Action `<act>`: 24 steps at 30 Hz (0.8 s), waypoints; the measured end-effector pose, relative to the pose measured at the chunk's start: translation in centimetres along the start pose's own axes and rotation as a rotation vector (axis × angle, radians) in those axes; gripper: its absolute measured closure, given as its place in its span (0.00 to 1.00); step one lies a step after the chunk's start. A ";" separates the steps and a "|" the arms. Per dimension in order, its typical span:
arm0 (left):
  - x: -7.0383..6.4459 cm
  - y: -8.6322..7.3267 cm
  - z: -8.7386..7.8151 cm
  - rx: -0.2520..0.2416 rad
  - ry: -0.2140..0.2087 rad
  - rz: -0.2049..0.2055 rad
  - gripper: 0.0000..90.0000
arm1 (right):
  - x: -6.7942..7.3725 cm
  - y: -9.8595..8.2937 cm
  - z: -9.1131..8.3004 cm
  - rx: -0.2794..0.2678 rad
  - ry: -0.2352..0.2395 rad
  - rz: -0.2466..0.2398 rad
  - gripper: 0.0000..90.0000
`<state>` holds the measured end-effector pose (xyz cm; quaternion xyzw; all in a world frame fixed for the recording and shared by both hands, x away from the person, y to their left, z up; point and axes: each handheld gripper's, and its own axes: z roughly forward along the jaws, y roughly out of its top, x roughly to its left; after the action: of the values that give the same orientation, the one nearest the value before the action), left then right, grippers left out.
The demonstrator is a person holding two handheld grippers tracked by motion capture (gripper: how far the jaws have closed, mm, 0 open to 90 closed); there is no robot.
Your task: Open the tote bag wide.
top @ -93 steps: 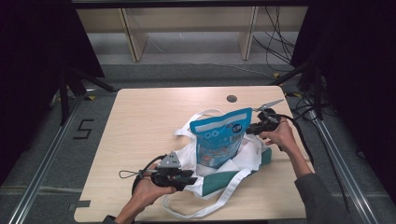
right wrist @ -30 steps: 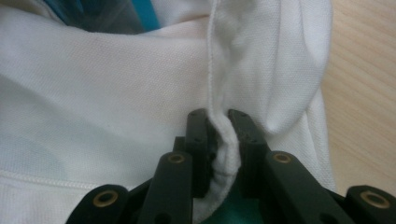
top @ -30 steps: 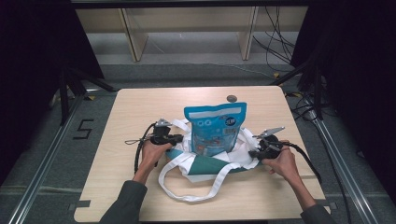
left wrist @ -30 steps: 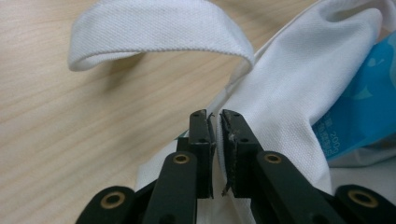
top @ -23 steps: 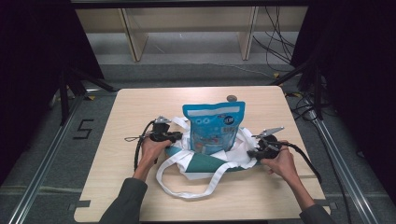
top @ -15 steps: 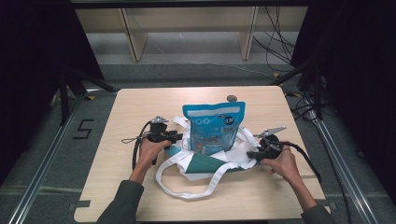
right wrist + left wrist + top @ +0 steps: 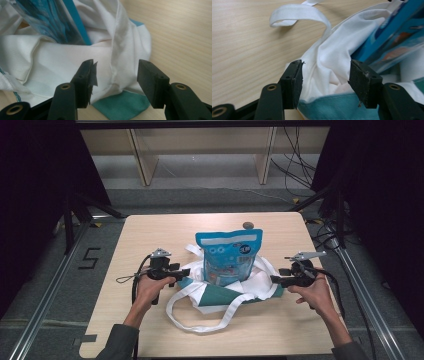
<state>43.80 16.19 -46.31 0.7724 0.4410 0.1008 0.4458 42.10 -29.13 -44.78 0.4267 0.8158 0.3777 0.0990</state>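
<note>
Fingers [image 7: 293,82] of both grippers stand wide, straddling the tote bag's [image 7: 220,292] soft white rim. Limp, light cloth: pinch its hems beside the upright blue pouch [image 7: 229,256].

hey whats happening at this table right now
A person at a wooden table holds a gripper in each hand, one on either side of a white and teal cloth bag. A blue snack pouch stands upright in the bag's mouth. The left gripper and the right gripper both have their jaws open, with the bag's white fabric between them, not yet pinched. One long strap loops loose toward the person.
</note>
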 end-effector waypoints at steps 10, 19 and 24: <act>-1.2 -1.0 -2.3 -0.039 -0.019 -0.039 0.41 | -0.4 -0.2 -1.0 -0.037 0.010 0.008 0.50; -2.2 -2.3 -4.4 -0.051 -0.014 -0.031 0.34 | -0.6 -0.9 -1.7 -0.062 -0.001 0.004 0.46; -2.7 -3.0 -5.4 -0.067 -0.024 -0.046 0.29 | -0.7 -1.4 -1.9 -0.066 -0.010 0.013 0.45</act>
<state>37.45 18.00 -44.82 0.7477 0.4498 0.0960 0.4790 40.74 -31.17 -44.50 0.4305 0.7995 0.4030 0.1144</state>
